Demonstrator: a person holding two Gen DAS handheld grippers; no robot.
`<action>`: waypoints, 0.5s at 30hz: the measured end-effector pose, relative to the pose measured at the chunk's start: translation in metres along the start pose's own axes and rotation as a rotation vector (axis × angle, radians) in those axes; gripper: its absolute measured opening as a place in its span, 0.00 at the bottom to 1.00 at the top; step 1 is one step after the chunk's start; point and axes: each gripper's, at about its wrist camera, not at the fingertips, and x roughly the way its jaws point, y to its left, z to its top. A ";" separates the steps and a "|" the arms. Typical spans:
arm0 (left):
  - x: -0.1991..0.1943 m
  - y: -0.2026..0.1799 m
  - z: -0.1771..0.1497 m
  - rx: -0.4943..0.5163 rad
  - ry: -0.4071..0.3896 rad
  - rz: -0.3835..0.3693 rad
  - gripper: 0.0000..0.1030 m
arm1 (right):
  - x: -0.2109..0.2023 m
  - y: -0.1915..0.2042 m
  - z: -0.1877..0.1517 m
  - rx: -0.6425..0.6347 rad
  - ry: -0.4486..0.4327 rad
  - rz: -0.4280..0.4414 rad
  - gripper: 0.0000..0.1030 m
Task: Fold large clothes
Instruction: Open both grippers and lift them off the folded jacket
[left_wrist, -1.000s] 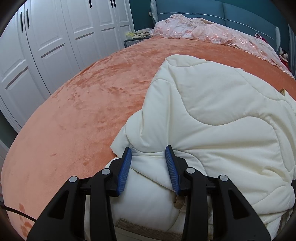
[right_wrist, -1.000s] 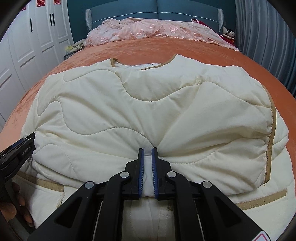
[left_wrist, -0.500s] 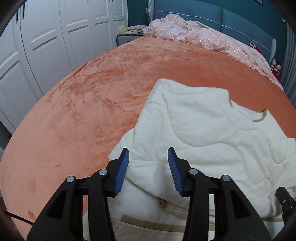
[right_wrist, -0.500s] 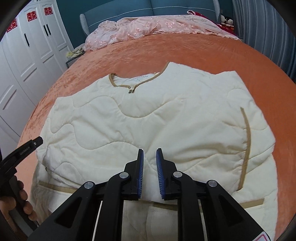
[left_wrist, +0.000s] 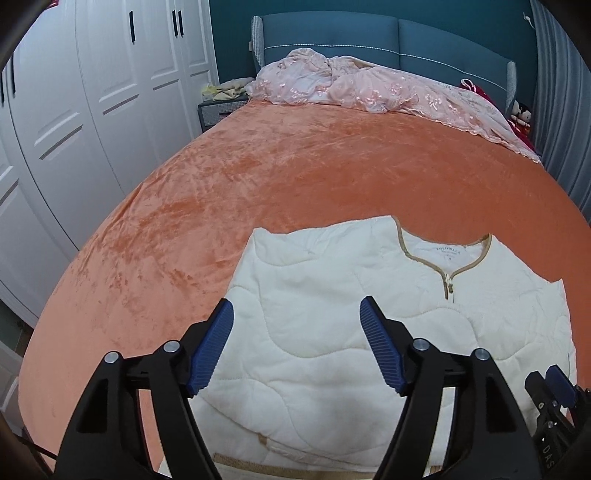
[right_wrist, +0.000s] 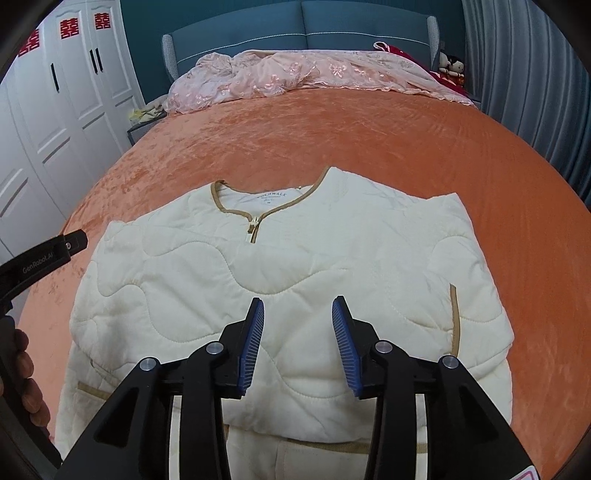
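A cream quilted jacket (right_wrist: 295, 266) with tan trim and a zip collar lies folded on the orange bedspread (right_wrist: 332, 129), its upper part laid over the lower part. It also shows in the left wrist view (left_wrist: 325, 295). My left gripper (left_wrist: 297, 317) is open and empty, raised above the jacket's left side. My right gripper (right_wrist: 298, 317) is open and empty above the jacket's near middle. The tip of the right gripper (left_wrist: 554, 387) shows at the lower right of the left wrist view. The left gripper's body (right_wrist: 40, 258) shows at the left edge of the right wrist view.
A pink lace bedcover (left_wrist: 369, 85) is heaped at the head of the bed against a teal headboard (left_wrist: 388, 40). White wardrobe doors (left_wrist: 92, 110) stand along the left. A grey curtain (right_wrist: 535, 92) hangs on the right. A small nightstand (left_wrist: 218, 110) sits by the bed.
The right gripper has let go of the jacket fold and opened. Both grippers have lifted and pulled back, and the jacket now lies flat on the bed.
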 end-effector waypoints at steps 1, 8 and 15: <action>0.002 -0.001 0.005 -0.001 -0.003 0.000 0.70 | 0.002 0.001 0.004 -0.006 -0.005 0.002 0.39; 0.043 -0.004 0.042 0.001 -0.016 0.052 0.78 | 0.037 0.017 0.042 -0.026 -0.017 0.072 0.43; 0.121 0.008 0.057 -0.069 0.096 0.035 0.61 | 0.107 0.048 0.089 -0.020 0.038 0.169 0.43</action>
